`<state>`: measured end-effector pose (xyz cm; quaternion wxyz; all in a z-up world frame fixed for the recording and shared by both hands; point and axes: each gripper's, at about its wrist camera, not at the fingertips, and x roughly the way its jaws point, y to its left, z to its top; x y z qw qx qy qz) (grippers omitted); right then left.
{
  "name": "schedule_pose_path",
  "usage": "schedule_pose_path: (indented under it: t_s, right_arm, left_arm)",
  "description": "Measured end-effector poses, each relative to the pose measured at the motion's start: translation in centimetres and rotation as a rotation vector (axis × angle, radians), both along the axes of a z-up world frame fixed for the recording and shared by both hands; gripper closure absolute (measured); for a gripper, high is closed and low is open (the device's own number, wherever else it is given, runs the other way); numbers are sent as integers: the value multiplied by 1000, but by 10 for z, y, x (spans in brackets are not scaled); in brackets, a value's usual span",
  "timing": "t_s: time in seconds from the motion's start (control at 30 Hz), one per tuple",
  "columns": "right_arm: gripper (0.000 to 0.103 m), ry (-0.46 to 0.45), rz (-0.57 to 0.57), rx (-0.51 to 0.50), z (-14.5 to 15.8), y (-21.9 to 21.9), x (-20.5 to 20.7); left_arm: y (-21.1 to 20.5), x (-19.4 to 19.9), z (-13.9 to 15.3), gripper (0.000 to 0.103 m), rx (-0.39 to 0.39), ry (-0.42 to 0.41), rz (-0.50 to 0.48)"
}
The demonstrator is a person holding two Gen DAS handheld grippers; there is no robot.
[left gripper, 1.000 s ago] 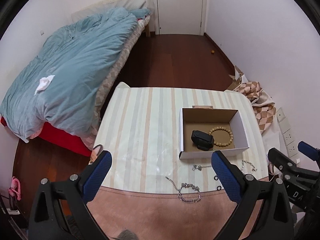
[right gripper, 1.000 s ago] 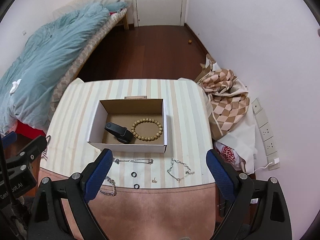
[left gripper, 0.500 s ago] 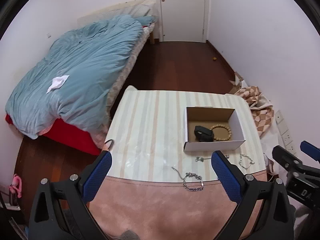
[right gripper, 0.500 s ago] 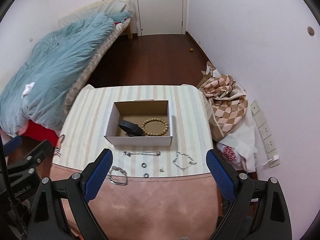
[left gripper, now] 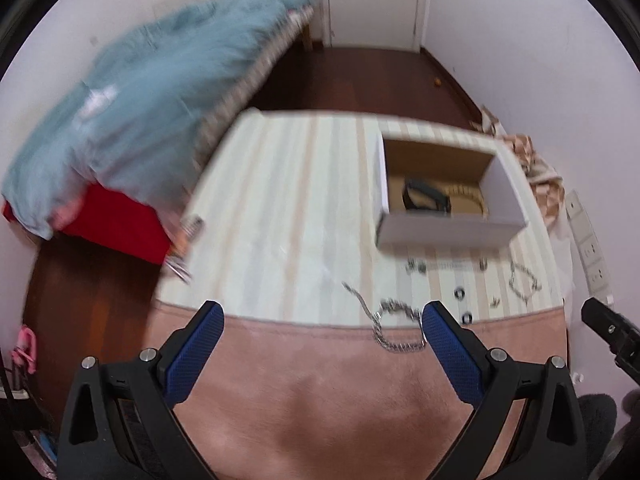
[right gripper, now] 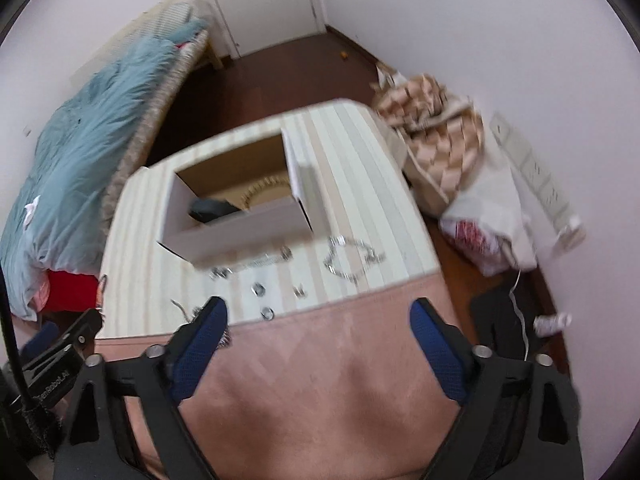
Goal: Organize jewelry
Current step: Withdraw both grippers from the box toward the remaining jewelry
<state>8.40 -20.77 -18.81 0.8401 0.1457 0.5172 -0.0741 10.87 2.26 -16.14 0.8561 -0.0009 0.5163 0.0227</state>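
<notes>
A white cardboard box (left gripper: 448,232) (right gripper: 240,228) stands on the striped table and holds a black band (left gripper: 426,199) and a wooden bead bracelet (right gripper: 264,188). Loose jewelry lies in front of it: a silver chain bracelet (left gripper: 394,326), a thin chain (right gripper: 252,266), another chain bracelet (right gripper: 350,258) and small rings (right gripper: 258,290). My left gripper (left gripper: 322,320) is open and empty above the table's pink front strip, its right finger next to the silver bracelet. My right gripper (right gripper: 318,316) is open and empty over the front strip.
The table (left gripper: 288,208) has a pink front band (right gripper: 328,360). A bed with a blue duvet (left gripper: 152,92) stands to the left. A checked cloth and bags (right gripper: 436,148) lie right of the table by the wall. Both views are motion blurred.
Both grippers have dropped and moved closer to the table's front edge. The right view has tilted and swung to the right. Both stay open.
</notes>
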Motion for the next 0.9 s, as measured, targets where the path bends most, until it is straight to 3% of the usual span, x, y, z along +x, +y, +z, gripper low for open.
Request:
schedule_pose_path:
  t_s: [0.17, 0.37, 0.43, 0.47, 0.53, 0.57, 0.67, 0.9]
  right_arm:
    - [27, 72, -39, 20, -45, -9, 1]
    - [27, 105, -94, 26, -73, -29, 11]
    - [27, 111, -116, 32, -77, -38, 16]
    - [27, 114, -126, 36, -80, -42, 17]
    - [27, 120, -147, 39, -84, -51, 21]
    - [27, 127, -153, 40, -87, -55, 23]
    - [27, 144, -167, 60, -95, -63, 29]
    - [27, 142, -152, 98, -103, -59, 43]
  left_arm:
    - [-4, 14, -53, 2, -76, 137, -4]
    - [-15, 28, -98, 6, -115, 234, -6]
    - [-23, 32, -107, 13, -99, 246, -22]
    - [-25, 33, -109, 24, -90, 249, -28]
    - [-33, 33, -111, 32, -38, 222, -50]
    - [-37, 31, -110, 41, -28, 196, -68]
    - [-42, 29, -106, 98, -34, 147, -114]
    - [-25, 39, -99, 99, -187, 168, -88]
